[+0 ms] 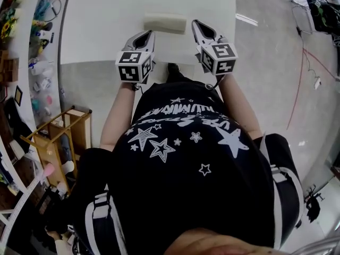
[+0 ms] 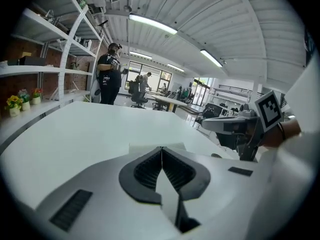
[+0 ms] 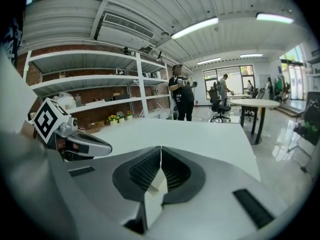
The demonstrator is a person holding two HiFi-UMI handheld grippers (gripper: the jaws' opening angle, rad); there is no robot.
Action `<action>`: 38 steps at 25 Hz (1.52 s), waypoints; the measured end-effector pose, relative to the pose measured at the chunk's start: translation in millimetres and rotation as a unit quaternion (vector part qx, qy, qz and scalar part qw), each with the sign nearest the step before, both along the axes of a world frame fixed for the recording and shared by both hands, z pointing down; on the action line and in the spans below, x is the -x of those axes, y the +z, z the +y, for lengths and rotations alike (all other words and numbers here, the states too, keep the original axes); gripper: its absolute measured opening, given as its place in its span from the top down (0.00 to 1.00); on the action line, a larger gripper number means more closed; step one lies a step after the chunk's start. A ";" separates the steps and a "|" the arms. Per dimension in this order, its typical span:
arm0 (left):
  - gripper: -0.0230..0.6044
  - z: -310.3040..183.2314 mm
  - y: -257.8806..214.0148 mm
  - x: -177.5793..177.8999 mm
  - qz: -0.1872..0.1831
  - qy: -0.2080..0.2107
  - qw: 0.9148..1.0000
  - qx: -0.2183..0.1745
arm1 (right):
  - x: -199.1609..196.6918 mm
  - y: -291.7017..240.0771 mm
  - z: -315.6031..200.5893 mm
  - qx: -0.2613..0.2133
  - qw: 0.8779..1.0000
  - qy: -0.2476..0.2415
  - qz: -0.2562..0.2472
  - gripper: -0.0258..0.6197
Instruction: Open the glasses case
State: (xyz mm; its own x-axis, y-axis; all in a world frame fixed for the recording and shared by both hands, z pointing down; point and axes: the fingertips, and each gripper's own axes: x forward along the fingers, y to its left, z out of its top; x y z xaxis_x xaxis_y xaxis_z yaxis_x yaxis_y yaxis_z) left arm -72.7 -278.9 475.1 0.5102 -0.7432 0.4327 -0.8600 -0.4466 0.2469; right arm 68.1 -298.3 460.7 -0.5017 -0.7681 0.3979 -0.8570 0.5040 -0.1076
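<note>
The glasses case (image 1: 165,23) is a pale, closed oblong lying on the white table (image 1: 101,31), near its front edge. My left gripper (image 1: 150,34) is shut just off the case's left front corner, nothing between its pads. My right gripper (image 1: 195,24) is also shut and empty, close beside the case's right end. In the left gripper view the shut left gripper (image 2: 161,149) points at the case (image 2: 142,147), whose top edge shows just beyond it; the right gripper (image 2: 235,126) is at the right. In the right gripper view the right gripper (image 3: 161,149) is shut, and the left gripper (image 3: 80,145) is at the left.
Shelves (image 1: 32,47) with small clutter run along the left, and a wooden stand (image 1: 56,139) is beside me. A person (image 3: 182,96) stands past the table's far end. Cables (image 1: 313,57) lie on the floor at the right.
</note>
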 end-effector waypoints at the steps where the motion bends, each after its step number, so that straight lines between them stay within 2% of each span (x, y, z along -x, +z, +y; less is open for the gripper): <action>1: 0.94 -4.0 5.7 -0.4 -0.007 -0.002 1.000 0.008 | 0.5 3.4 -4.2 0.003 1.000 -0.006 0.004 0.95; 7: 0.94 -18.8 37.3 1.0 -0.022 -0.028 0.998 0.059 | 3.5 24.5 -25.0 0.027 0.999 -0.038 0.013 0.95; 13: 0.94 -29.4 57.4 2.9 -0.030 -0.044 0.995 0.086 | 18.0 45.9 -31.0 0.048 0.993 -0.099 0.043 0.95; 17: 0.94 -34.7 67.2 0.1 -0.030 -0.044 0.993 0.106 | 23.1 51.0 -35.1 0.055 0.991 -0.117 0.047 0.95; 24: 0.94 -36.4 78.5 -1.4 -0.035 -0.051 0.990 0.129 | 23.3 56.7 -39.7 0.063 0.989 -0.128 0.047 0.95; 28: 0.94 -40.2 79.3 0.9 -0.036 -0.051 0.990 0.129 | 29.2 62.0 -36.2 0.065 0.983 -0.160 0.059 0.95; 32: 0.94 -41.6 80.5 1.0 -0.038 -0.050 0.989 0.131 | 34.2 64.0 -32.6 0.051 0.975 -0.194 0.092 0.95; 34: 0.94 -40.7 80.4 0.9 -0.038 -0.051 0.989 0.131 | 36.8 63.1 -30.4 0.042 0.971 -0.211 0.105 0.89; 38: 0.94 -40.4 79.7 0.4 -0.038 -0.051 0.989 0.131 | 46.3 66.4 -23.7 0.034 0.958 -0.255 0.126 0.69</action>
